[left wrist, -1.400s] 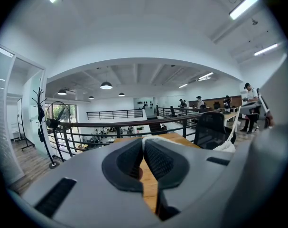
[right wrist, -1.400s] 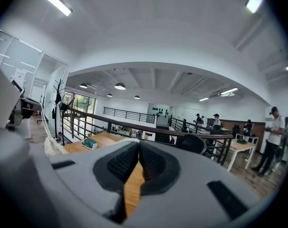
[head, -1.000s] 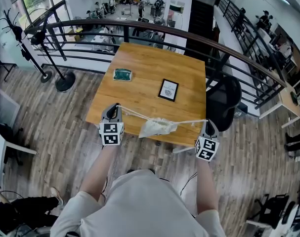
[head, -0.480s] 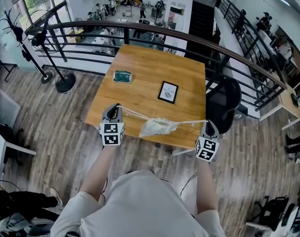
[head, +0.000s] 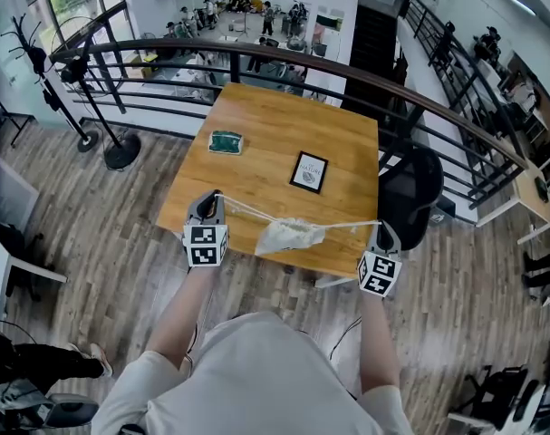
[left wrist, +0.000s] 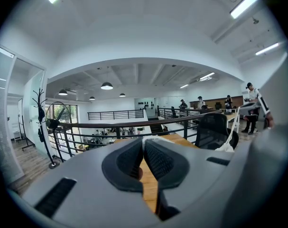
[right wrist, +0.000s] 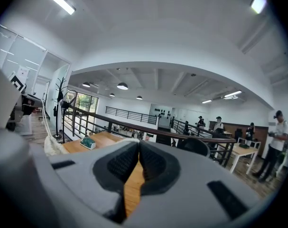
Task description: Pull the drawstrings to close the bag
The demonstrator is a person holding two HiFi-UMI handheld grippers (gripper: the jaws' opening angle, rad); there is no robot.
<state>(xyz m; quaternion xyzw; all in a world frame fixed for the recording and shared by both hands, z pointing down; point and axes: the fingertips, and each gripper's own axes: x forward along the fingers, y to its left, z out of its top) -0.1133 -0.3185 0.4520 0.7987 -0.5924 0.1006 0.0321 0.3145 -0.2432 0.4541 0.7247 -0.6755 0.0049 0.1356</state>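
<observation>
A small white drawstring bag (head: 290, 235) lies bunched near the front edge of the wooden table (head: 265, 134). Its two white drawstrings (head: 243, 208) run out taut to either side. My left gripper (head: 215, 196) is shut on the left cord's end at the table's front left. My right gripper (head: 381, 226) is shut on the right cord (head: 352, 224) at the front right corner. In the left gripper view the jaws (left wrist: 144, 140) are pressed together with white cord (left wrist: 152, 137) at the tip, and the bag (left wrist: 226, 147) hangs off to the right. In the right gripper view the jaws (right wrist: 138, 142) pinch cord (right wrist: 129, 139), with the bag (right wrist: 51, 147) at left.
A green pouch (head: 225, 140) and a black framed card (head: 309, 169) lie farther back on the table. A black office chair (head: 410, 188) stands at the table's right. A curved dark railing (head: 256, 51) runs behind, with a coat stand (head: 119, 148) at left.
</observation>
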